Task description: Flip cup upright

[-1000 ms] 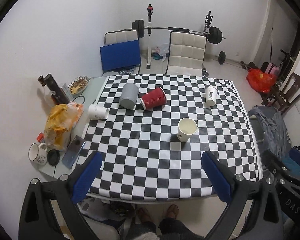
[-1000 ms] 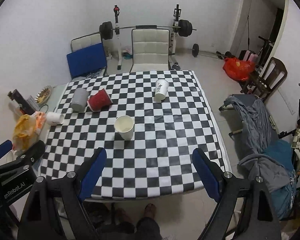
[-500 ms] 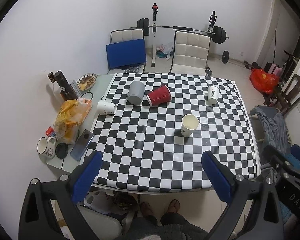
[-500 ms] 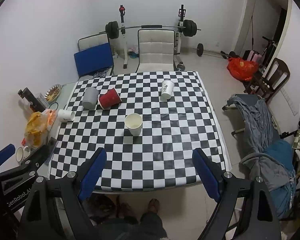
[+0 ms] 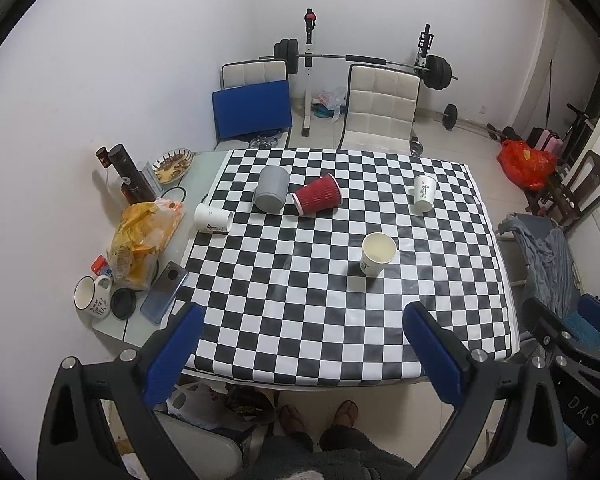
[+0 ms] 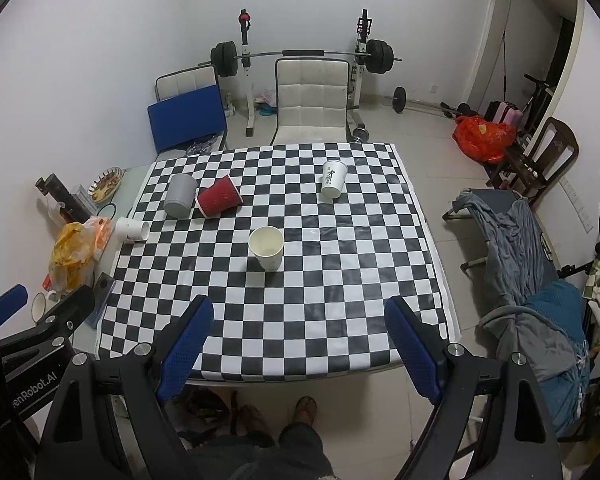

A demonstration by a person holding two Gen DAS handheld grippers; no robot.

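On the checkered table [image 5: 300,312] [image 6: 300,320] a red ribbed cup [image 5: 318,199] [image 6: 219,200] lies on its side next to a grey cup [image 5: 271,194] [image 6: 179,200], also lying down. A white paper cup [image 5: 213,218] [image 6: 131,230] lies on its side at the table's left edge. Two white paper cups stand upright: one in the middle [image 5: 377,254] [image 6: 266,248], one at the far right [image 5: 424,193] [image 6: 333,185]. My left gripper [image 5: 304,356] and right gripper [image 6: 300,348] are both open and empty, held high above the near table edge.
Left of the cloth are a yellow bag [image 5: 144,236], a phone [image 5: 164,292], a mug [image 5: 92,296], a dark bottle [image 5: 130,178] and a snack dish [image 5: 172,164]. Chairs [image 5: 380,108] and a barbell rack stand behind. A clothes-draped chair [image 6: 512,240] is to the right.
Both grippers have pulled back and up from the table, so the table and cups look smaller and farther. Nothing on the table has moved.
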